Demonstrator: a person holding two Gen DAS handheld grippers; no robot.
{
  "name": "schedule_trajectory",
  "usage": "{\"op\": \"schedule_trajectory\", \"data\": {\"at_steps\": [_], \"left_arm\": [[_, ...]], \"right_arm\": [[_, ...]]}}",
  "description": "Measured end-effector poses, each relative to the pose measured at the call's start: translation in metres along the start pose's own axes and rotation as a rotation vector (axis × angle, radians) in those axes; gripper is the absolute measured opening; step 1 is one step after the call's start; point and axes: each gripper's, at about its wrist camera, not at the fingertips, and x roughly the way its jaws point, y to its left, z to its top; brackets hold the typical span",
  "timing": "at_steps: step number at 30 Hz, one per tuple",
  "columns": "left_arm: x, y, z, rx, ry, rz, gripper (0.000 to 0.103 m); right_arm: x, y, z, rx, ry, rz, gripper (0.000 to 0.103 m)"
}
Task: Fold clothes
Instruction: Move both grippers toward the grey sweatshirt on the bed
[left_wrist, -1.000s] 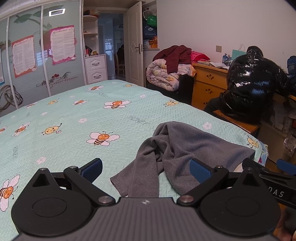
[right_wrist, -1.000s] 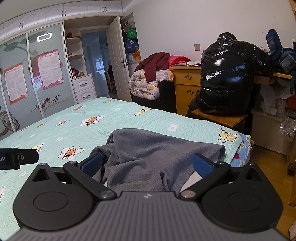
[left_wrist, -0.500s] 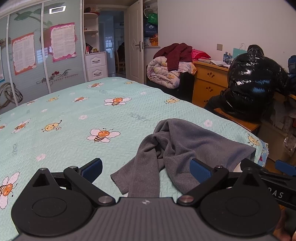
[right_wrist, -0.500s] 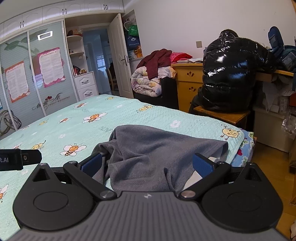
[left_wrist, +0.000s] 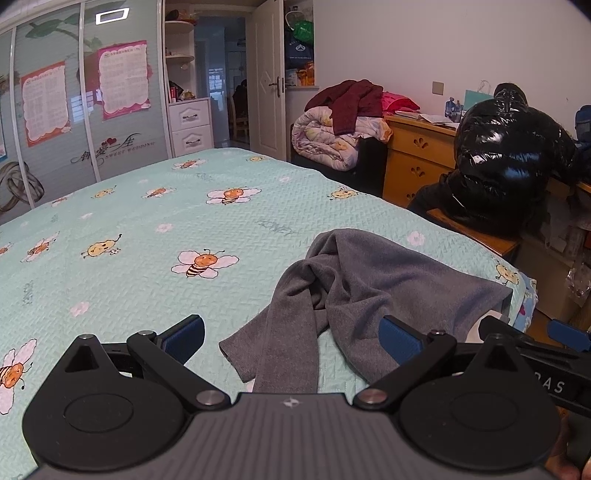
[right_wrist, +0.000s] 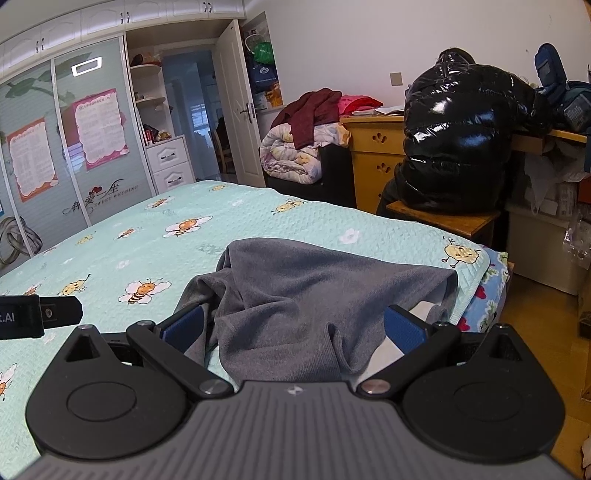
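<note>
Grey garment (left_wrist: 373, 291) lies crumpled at the lower right of the left-wrist view, on the near corner of the bee-print bedspread (left_wrist: 147, 258). One sleeve or leg trails toward the bottom centre of that frame, its end lying flat just ahead of my left tongs (left_wrist: 291, 336).

Left tongs: spread wide, blue pads (left_wrist: 186, 332) well apart, nothing between them. They sit over bare bedspread and the trailing end of the cloth.

Right tongs (right_wrist: 295, 328): also wide open, empty. In the right-wrist view the garment (right_wrist: 314, 295) fills the lower centre, bunched into a ridge between the two pads. Whether the pads touch the fabric, I cannot tell. A paler lining or inner layer shows at the lower right by the right pad.

Other clutter: a person in a shiny black jacket (right_wrist: 465, 133) sits at the desk, upper right, well apart from my work. Piled bedding (left_wrist: 332, 136) at upper centre.

Step in hand, as I judge it: the very start. Nothing gripped, garment not yet spread flat, no fold made.

Next move calls for: each pair of tongs closing on an edge, left on the trailing sleeve end, right on the bunched hem near the bed's corner, then lifting and spreading the cloth toward the open middle of the bed. Risk: cloth sliding off the near corner.
</note>
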Motion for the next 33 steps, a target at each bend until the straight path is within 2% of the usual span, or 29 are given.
{"op": "schedule_trajectory", "data": {"at_steps": [33], "left_arm": [[0.007, 0.004, -0.004, 0.003, 0.023, 0.002, 0.103]], "right_arm": [[0.005, 0.007, -0.001, -0.005, 0.013, 0.013, 0.102]]}}
